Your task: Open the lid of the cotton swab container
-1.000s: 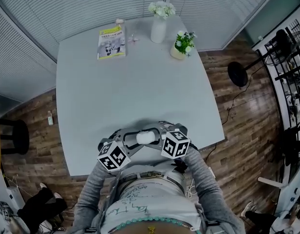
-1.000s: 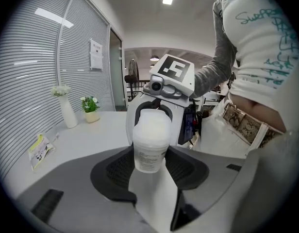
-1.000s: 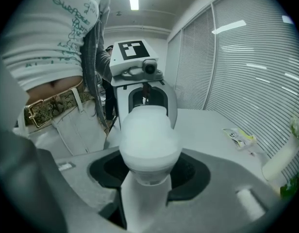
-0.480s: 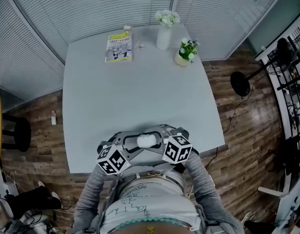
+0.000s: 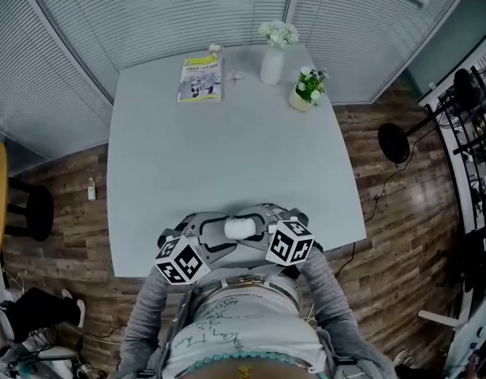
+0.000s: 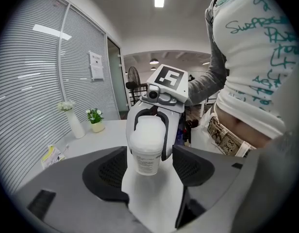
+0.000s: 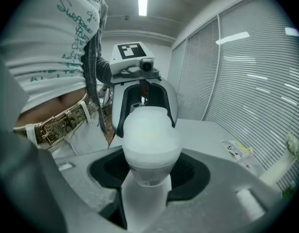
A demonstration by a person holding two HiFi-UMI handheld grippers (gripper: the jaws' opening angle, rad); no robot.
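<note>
Both claws meet at the cotton swab tub [image 5: 241, 226] above the near edge of the table [image 5: 227, 156]: right claw [image 7: 148, 171] clamped on it, left claw [image 6: 148, 166] just spreading, pads [image 6: 108, 171] off, tub between them; best to set left squarely on lid [image 7: 150, 130], right holding firm.

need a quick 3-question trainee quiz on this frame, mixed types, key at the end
1. Multiple choice: what stands at the far end of the table?
A. a book, a vase and a potted plant
B. a laptop and a mug
C. a stack of plates
2. True or false: the left gripper is clamped on the container.
3. Fill in: the container is gripped by the ___ gripper.

Key
1. A
2. False. Its jaws have just been opening and stand clear of the container between them.
3. right; the right gripper clasps the container's lower part.
</note>
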